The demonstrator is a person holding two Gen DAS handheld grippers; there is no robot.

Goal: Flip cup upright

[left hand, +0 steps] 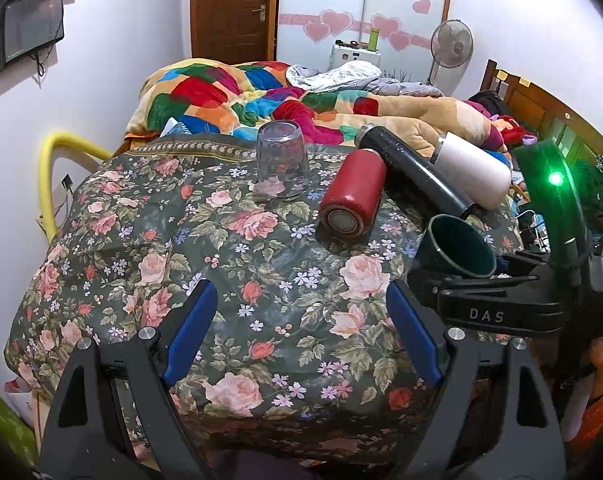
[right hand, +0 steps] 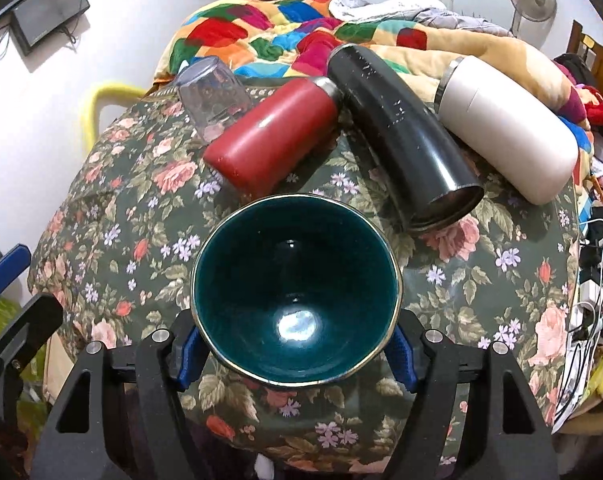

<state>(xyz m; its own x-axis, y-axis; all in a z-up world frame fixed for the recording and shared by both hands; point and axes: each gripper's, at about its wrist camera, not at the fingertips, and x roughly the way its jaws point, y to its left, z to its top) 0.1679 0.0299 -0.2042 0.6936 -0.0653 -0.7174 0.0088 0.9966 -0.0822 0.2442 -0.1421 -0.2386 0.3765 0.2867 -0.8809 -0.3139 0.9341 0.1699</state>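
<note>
A dark teal cup [right hand: 297, 288] is clamped between the blue pads of my right gripper [right hand: 297, 350], its open mouth turned up toward the camera, held above the floral cloth. In the left wrist view the same cup [left hand: 457, 250] sits at the right, held by the right gripper [left hand: 489, 300]. My left gripper [left hand: 301, 320] is open and empty over the floral cloth [left hand: 229, 264]. A clear glass [left hand: 280, 159] stands upside down at the far side; it also shows in the right wrist view [right hand: 215, 98].
A red flask [left hand: 353, 196], a black flask [left hand: 413, 170] and a white flask [left hand: 471, 168] lie on their sides at the far right of the cloth. A colourful blanket [left hand: 237, 92] is heaped behind. A yellow rail [left hand: 49, 168] stands at the left.
</note>
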